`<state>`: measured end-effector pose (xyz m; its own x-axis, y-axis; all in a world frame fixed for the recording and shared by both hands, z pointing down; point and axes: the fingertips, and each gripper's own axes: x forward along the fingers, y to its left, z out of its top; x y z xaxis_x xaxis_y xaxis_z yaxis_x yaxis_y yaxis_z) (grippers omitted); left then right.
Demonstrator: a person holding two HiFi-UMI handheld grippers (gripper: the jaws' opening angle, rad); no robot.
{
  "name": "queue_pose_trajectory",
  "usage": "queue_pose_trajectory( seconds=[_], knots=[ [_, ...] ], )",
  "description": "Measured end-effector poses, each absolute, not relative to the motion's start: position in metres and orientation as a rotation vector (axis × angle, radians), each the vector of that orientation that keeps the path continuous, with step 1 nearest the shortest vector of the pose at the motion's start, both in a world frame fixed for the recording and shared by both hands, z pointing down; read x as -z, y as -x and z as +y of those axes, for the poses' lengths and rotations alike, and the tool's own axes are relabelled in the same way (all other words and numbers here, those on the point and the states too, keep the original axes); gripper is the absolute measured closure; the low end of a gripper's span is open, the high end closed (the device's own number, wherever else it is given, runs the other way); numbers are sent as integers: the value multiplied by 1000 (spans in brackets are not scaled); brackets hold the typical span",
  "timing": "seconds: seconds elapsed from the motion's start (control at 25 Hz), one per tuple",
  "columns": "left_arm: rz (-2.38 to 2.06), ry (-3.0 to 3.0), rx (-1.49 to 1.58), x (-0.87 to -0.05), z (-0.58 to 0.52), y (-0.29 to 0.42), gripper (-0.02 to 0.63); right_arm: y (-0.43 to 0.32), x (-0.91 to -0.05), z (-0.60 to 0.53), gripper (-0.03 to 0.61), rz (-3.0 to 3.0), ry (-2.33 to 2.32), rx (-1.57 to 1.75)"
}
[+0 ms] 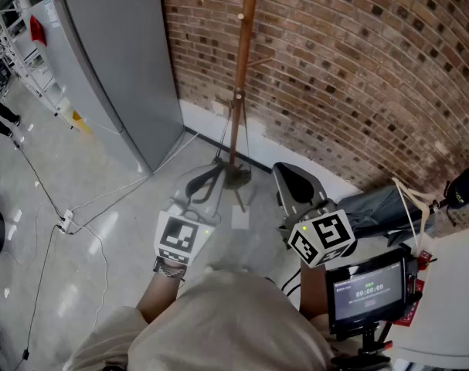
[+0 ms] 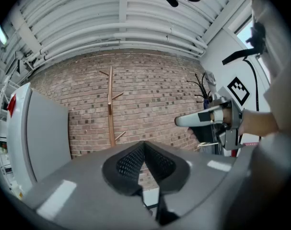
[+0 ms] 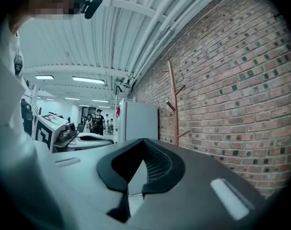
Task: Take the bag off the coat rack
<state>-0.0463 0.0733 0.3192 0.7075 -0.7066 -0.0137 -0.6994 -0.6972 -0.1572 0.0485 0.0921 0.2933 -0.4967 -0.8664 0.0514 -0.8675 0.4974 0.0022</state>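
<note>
The wooden coat rack (image 1: pixel 242 76) stands against the brick wall, and no bag hangs on the pegs that show. It appears again in the left gripper view (image 2: pixel 110 104) and the right gripper view (image 3: pixel 174 104). A blue-grey cloth bag with pale straps (image 1: pixel 385 205) lies low at the right by the wall. My left gripper (image 1: pixel 205 182) is held level in front of the rack's base, shut and empty (image 2: pixel 144 145). Beside it, my right gripper (image 1: pixel 292 180) is also shut with nothing in it (image 3: pixel 144 143).
A tall grey cabinet (image 1: pixel 118 68) stands left of the rack. White cables (image 1: pixel 64 222) trail over the floor at the left. A small screen (image 1: pixel 369 292) and a white surface (image 1: pixel 450 284) sit at the lower right. People (image 3: pixel 97 121) stand far off down the hall.
</note>
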Motion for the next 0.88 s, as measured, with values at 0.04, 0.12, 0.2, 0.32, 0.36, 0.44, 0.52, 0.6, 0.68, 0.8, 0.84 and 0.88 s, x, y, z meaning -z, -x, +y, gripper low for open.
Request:
queue_pose_trajectory(
  seconds=[0.04,0.12,0.2,0.32,0.36,0.44,0.52,0.6,0.68,0.8,0.84,0.88],
  knots=[
    [1143,2763,77,-320,74,46,614,-48,-293,93,578,-2682,-1553,-39],
    [1140,2765,87,-322,75,45,614,-49,-293,94,578,-2692,-1558,-50],
    [1137,2767,95,-323,76,44,614,-51,-293,94,577,-2706,-1568,-74],
    [1140,2767,102,-326,78,43,614,-54,-296,93,576,-2714,-1583,-108],
    [1144,2766,103,-327,79,43,614,-56,-298,94,577,-2713,-1585,-115],
    [1155,2762,106,-329,81,43,614,-58,-301,95,577,-2714,-1584,-120],
    [1167,2758,109,-332,81,42,614,-60,-302,96,575,-2727,-1586,-108],
    [1180,2755,117,-333,81,38,614,-65,-298,97,576,-2760,-1598,-94],
    [1194,2753,124,-331,78,32,614,-71,-293,96,577,-2790,-1583,-84],
    [1224,2745,126,-329,76,22,614,-78,-291,95,577,-2795,-1537,-49],
    [1232,2743,125,-329,76,18,614,-81,-291,95,577,-2798,-1527,-43],
    [1237,2745,125,-329,76,15,614,-84,-291,96,577,-2805,-1520,-42]
  ],
)
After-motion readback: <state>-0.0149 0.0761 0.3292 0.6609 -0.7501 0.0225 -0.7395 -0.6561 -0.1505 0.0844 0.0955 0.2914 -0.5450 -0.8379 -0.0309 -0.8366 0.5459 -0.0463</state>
